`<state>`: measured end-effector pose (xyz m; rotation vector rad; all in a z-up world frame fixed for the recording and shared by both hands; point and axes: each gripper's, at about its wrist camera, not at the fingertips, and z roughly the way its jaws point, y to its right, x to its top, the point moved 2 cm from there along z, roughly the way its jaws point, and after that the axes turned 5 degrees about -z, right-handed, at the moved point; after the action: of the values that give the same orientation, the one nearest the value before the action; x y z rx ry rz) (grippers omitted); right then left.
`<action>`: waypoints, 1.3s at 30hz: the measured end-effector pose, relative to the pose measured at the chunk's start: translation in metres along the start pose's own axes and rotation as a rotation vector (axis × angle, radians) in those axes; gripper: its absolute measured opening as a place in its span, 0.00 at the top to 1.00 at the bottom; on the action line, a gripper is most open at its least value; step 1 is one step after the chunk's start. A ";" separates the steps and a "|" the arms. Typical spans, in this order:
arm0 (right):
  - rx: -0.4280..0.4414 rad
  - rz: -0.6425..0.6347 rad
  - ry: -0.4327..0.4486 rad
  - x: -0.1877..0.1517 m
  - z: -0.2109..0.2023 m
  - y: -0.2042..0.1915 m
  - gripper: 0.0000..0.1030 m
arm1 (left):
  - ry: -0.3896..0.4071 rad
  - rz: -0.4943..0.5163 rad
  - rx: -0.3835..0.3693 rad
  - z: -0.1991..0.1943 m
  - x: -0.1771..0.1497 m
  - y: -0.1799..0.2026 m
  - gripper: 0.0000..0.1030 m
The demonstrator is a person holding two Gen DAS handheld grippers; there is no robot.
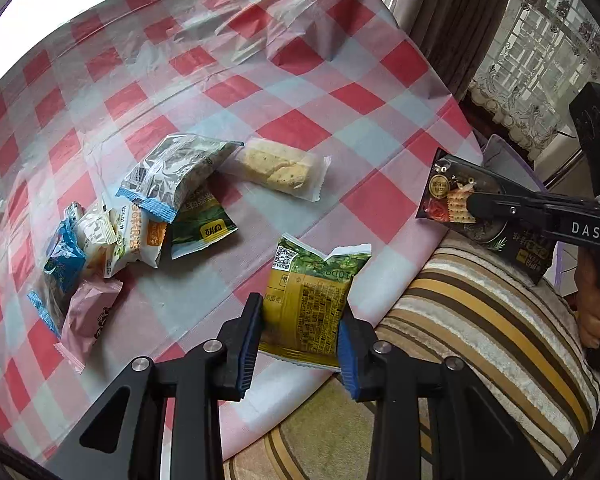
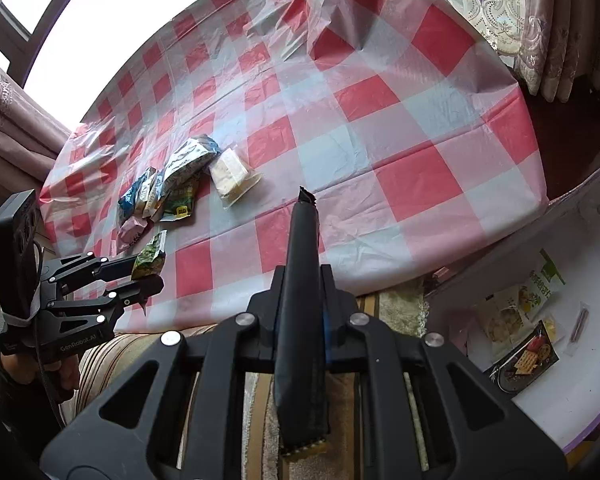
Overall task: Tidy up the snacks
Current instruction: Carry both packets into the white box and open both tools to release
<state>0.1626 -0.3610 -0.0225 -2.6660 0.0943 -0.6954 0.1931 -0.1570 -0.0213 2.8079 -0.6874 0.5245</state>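
we hold a green-and-yellow snack packet (image 1: 306, 304) in the left gripper (image 1: 298, 336), jaws pinching its sides above the checked surface (image 1: 340, 92) edge. our right gripper (image 2: 302, 280) has its jaws clamped flat on a black cracker packet (image 2: 302, 320). the white bin (image 2: 580, 408) sits at four o'clock, the loose pile (image 1: 112, 232) at nine. we judge the slick wrappers could slip free, since each grip is thin.
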 end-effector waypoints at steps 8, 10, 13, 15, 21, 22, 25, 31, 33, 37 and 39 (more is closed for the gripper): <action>0.011 0.062 0.084 -0.006 -0.034 0.035 0.83 | 0.022 0.063 -0.035 0.003 0.028 0.058 0.66; -0.009 0.085 0.110 -0.008 -0.045 0.050 0.83 | 0.024 0.084 -0.049 0.005 0.033 0.076 0.66; -0.074 0.111 0.153 -0.015 -0.063 0.073 0.83 | 0.029 0.118 -0.074 0.011 0.044 0.108 0.66; -0.112 0.135 0.175 -0.019 -0.074 0.090 0.83 | 0.032 0.132 -0.096 0.015 0.049 0.130 0.66; -0.243 0.189 0.215 -0.031 -0.094 0.132 0.83 | 0.007 0.161 -0.162 0.033 0.059 0.194 0.66; -0.265 0.195 0.216 -0.033 -0.095 0.138 0.83 | -0.003 0.169 -0.170 0.037 0.060 0.203 0.66; -0.317 0.223 0.209 -0.042 -0.094 0.157 0.83 | -0.030 0.182 -0.171 0.049 0.059 0.226 0.66; -0.323 0.297 0.185 -0.056 -0.084 0.186 0.83 | -0.093 0.181 -0.180 0.068 0.053 0.253 0.66; -0.318 0.316 0.179 -0.058 -0.083 0.191 0.83 | -0.105 0.191 -0.179 0.070 0.052 0.260 0.66; -0.327 0.335 0.178 -0.057 -0.084 0.193 0.77 | -0.123 0.182 -0.213 0.072 0.051 0.263 0.58; -0.334 0.327 0.180 -0.054 -0.084 0.189 0.65 | -0.115 0.159 -0.212 0.070 0.050 0.259 0.46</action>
<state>0.0804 -0.5560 -0.0518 -2.7868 0.7359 -0.8686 0.1313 -0.4220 -0.0374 2.6146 -0.9368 0.2966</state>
